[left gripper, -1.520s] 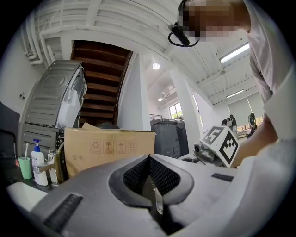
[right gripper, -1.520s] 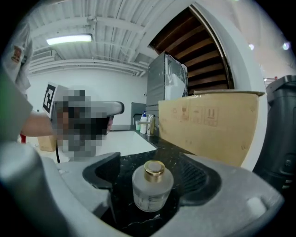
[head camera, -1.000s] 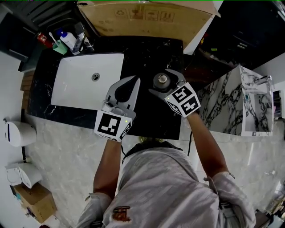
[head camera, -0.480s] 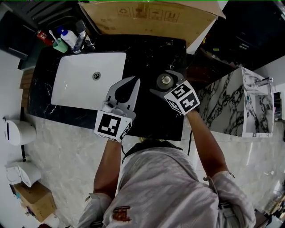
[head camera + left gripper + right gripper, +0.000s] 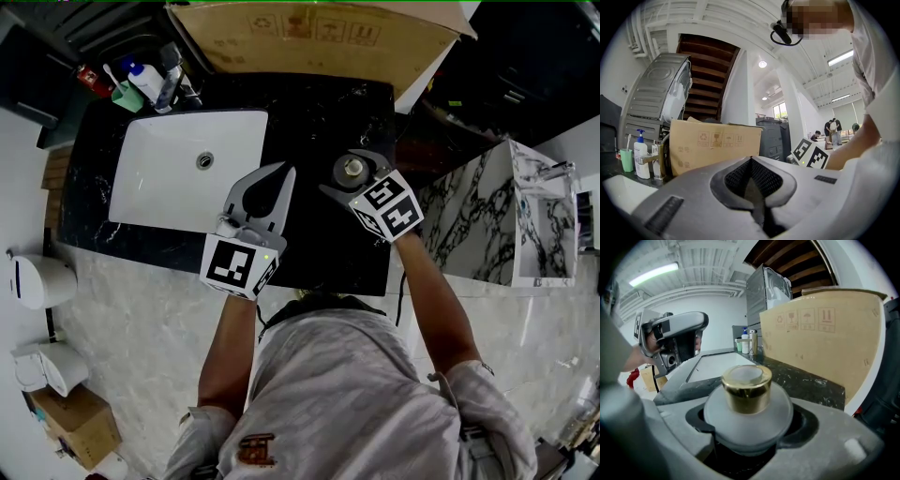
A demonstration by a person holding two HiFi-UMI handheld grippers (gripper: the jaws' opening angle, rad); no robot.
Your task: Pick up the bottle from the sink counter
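A round frosted bottle (image 5: 353, 169) with a gold cap (image 5: 746, 387) stands upright on the black marble counter (image 5: 314, 239), right of the sink. My right gripper (image 5: 339, 172) has its jaws around the bottle's body, one on each side, and they are closing. In the right gripper view the bottle (image 5: 747, 416) fills the notch between the jaws, with dark gaps still showing at both sides. My left gripper (image 5: 281, 172) hovers over the counter beside the basin, jaws shut and empty; in its own view the left gripper (image 5: 751, 164) has its pads meeting.
A white sink basin (image 5: 183, 169) lies left of the grippers. A large cardboard box (image 5: 309, 37) leans behind the counter. A soap dispenser (image 5: 142, 82), green cup (image 5: 125, 97) and faucet (image 5: 174, 86) crowd the far left corner. A marble-patterned cabinet (image 5: 525, 216) stands at the right.
My right gripper has crept forward around the bottle and its jaws have narrowed a little. The left gripper has stayed where it was.
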